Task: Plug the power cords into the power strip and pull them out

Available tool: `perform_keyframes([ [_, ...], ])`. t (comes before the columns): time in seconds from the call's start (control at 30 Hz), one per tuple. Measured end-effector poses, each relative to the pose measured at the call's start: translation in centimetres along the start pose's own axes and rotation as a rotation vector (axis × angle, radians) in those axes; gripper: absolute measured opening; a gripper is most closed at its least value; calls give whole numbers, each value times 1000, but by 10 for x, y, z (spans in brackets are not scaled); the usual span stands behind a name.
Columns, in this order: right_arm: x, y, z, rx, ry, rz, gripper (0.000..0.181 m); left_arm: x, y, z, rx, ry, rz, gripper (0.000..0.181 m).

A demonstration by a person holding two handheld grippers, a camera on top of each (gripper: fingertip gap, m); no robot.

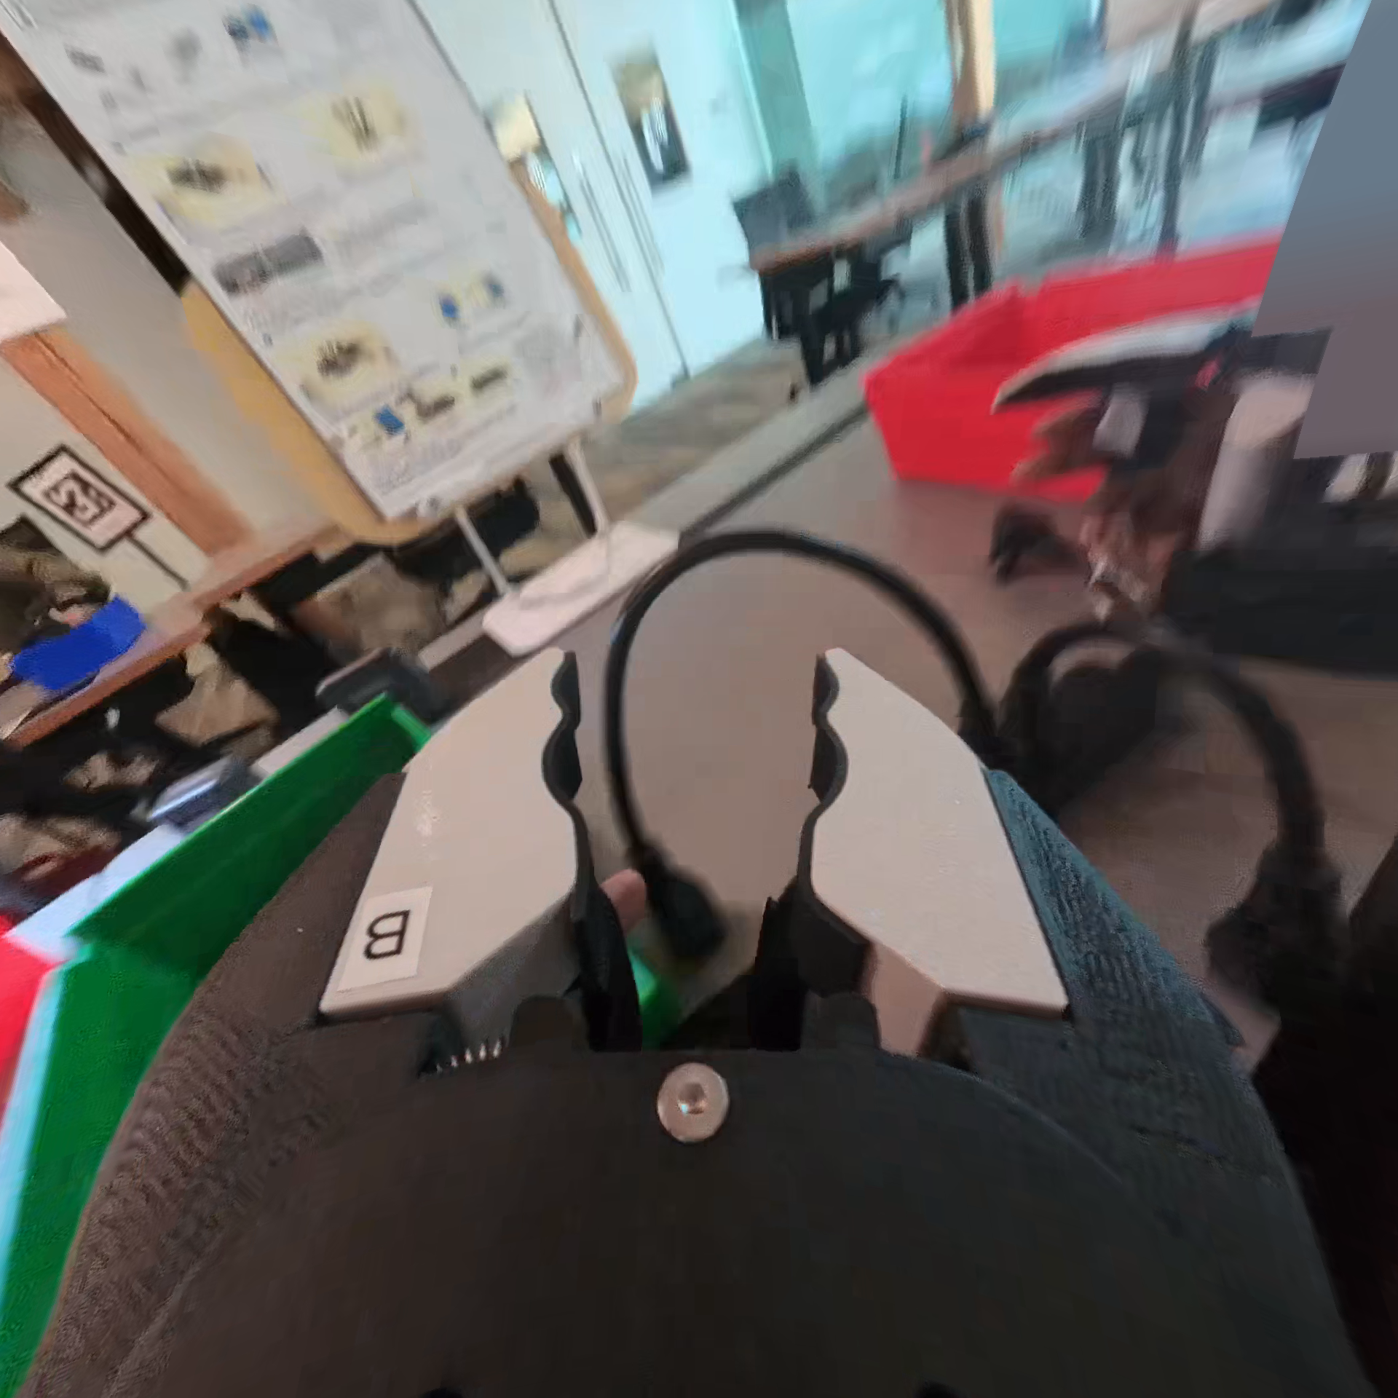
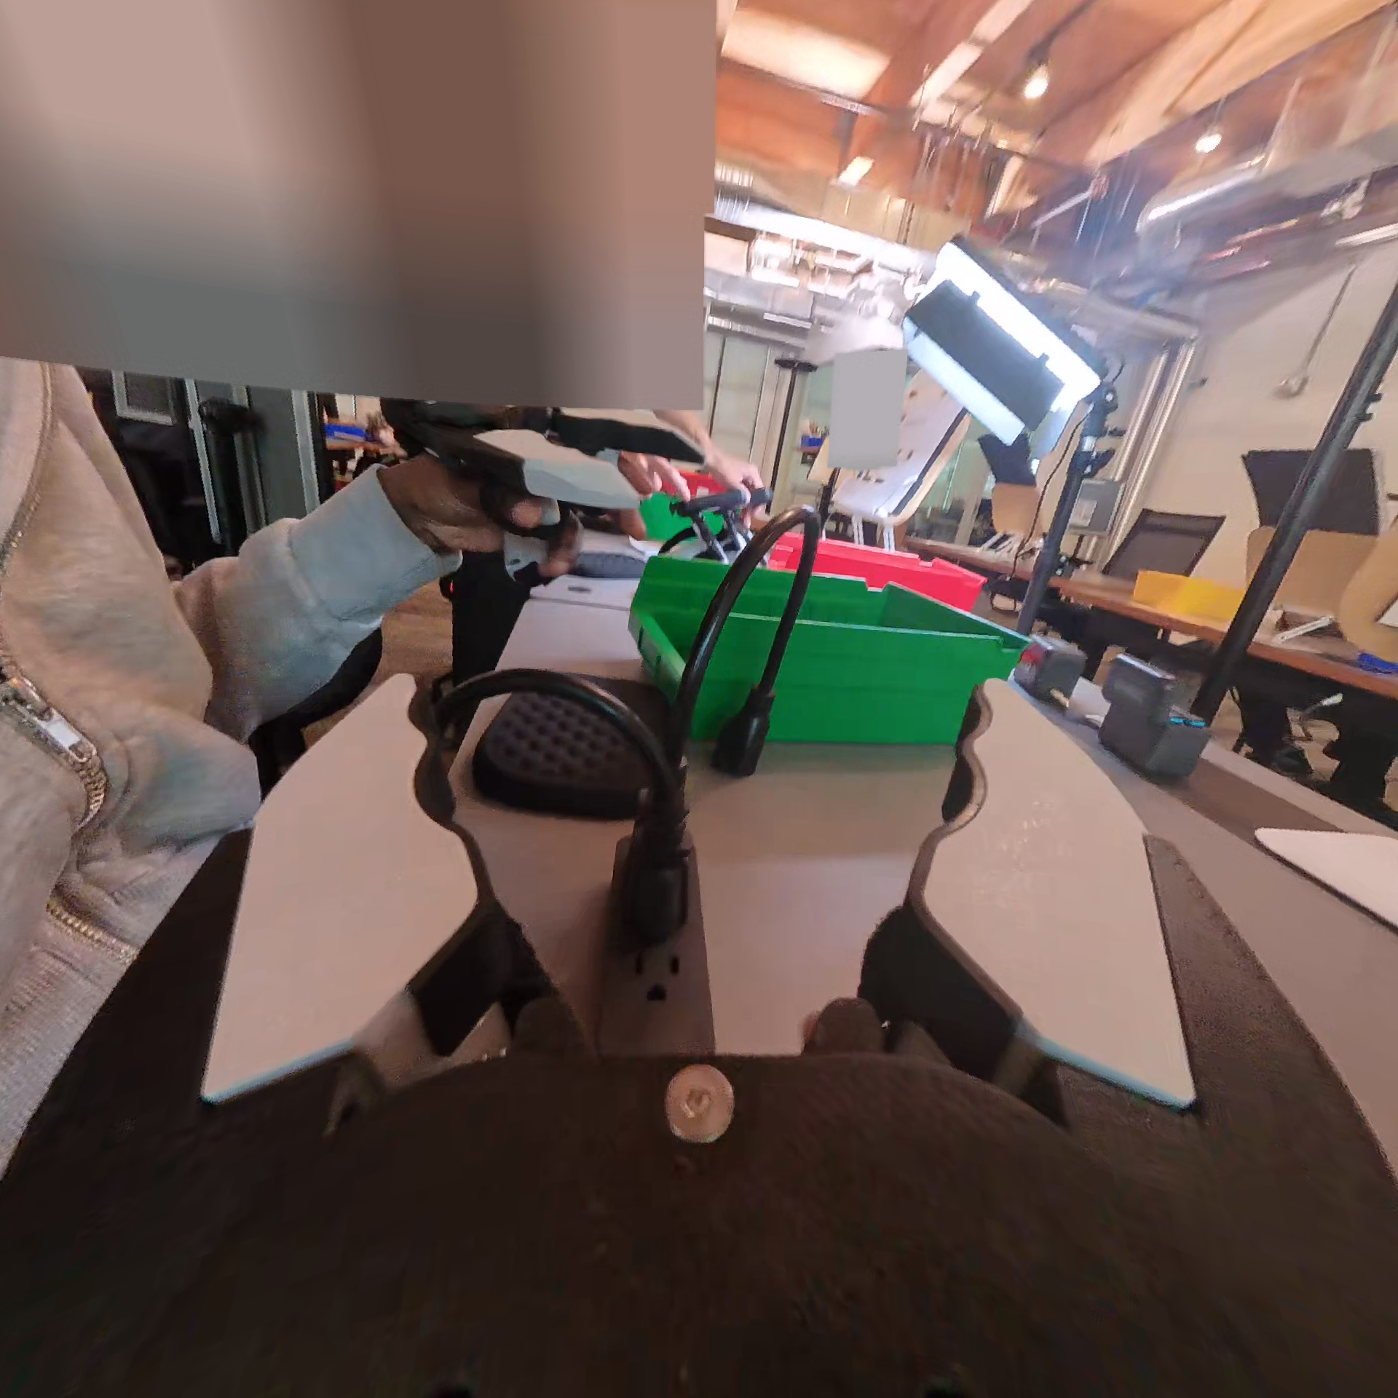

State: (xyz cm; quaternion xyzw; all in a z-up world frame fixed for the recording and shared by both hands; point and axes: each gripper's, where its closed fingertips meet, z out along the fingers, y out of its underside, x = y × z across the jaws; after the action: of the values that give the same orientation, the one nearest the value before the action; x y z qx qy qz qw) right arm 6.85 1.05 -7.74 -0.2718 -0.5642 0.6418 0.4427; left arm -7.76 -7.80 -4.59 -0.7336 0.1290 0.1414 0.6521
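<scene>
Right tool [image 2: 700,726]: fingers spread wide, nothing gripped. Between them, nearest the camera, a grey power strip [image 2: 657,991] is seen lying on the bench [image 2: 802,802], one free outlet facing up. Just beyond that outlet a black plug [image 2: 652,881] is seated upright in the strip; its cord [image 2: 560,685] arches up and left over a black perforated pad [image 2: 556,756]. Farther on, a second plug [image 2: 745,730] is stood upright just in front of a green bin [image 2: 847,666], its cord looping high above it; whether it is seated in the strip cannot be told. A red bin [image 2: 885,569] is seen behind the green one. At left the left tool [image 2: 556,473] is held above the bench in a sleeved hand [image 2: 461,511].

Left tool [image 1: 692,666]: fingers apart, nothing gripped. Low between them one black plug [image 1: 685,904] is seen, its cord [image 1: 756,552] arching over the bench. A blurred second cord loop [image 1: 1256,764] is seen at right, a green bin [image 1: 227,870] at left, a red bin [image 1: 1006,378] farther off.
</scene>
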Motion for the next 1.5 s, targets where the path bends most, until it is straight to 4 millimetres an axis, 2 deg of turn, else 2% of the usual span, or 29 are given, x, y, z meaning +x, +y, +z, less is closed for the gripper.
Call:
perform_keyframes([
  [0.1,2,-6,-2,41,0,38,124,-54,22,-13,-257,-3,110,57],
  [0.17,0,-4,-1,30,-11,43,121,-85,40,-10,-435,71,52,56],
  [0.27,-2,2,0,-6,-13,10,119,-117,92,-6,-819,192,-119,55],
  [0.33,-4,2,0,-13,-21,-3,118,-126,135,-15,-1102,259,-156,56],
  [0.37,-5,2,0,-11,-25,-3,117,-126,153,-21,-1201,313,-116,55],
  [0.4,-5,2,0,-9,-28,2,117,-130,170,-25,-1267,353,-4,56],
  [0.47,-5,0,-1,3,-34,14,116,-146,195,-31,-1340,441,343,58],
  [0.5,-6,-1,-1,11,-37,15,116,-151,202,-33,-1355,493,482,60],
  [0.57,-6,-2,-1,17,-40,14,115,-154,206,-27,-1330,589,676,60],
  [0.67,-8,-1,0,11,-45,13,115,-148,214,-25,-1305,771,787,60],
  [0.8,-9,0,0,6,-53,10,114,-177,236,-29,-1424,878,1028,53],
  [0.9,-11,0,0,6,-63,17,113,-184,248,-28,-1437,942,1064,41],
  [1.1,-10,2,0,-5,-68,21,112,-191,265,-30,-1471,999,1177,48],
  [1.2,-11,3,1,-12,-71,20,111,-193,276,-27,-1464,1000,1256,44],
  [1.3,-11,6,1,-26,-72,18,110,-196,276,-24,-1457,981,1315,36],
  [1.37,-12,7,1,-34,-73,16,110,-190,271,-27,-1437,987,1265,32],
  [1.43,-12,8,2,-39,-78,18,110,-181,255,-21,-1387,911,1126,29],
  [1.5,-13,9,2,-46,-82,18,109,-172,229,-7,-1258,814,986,28],
])
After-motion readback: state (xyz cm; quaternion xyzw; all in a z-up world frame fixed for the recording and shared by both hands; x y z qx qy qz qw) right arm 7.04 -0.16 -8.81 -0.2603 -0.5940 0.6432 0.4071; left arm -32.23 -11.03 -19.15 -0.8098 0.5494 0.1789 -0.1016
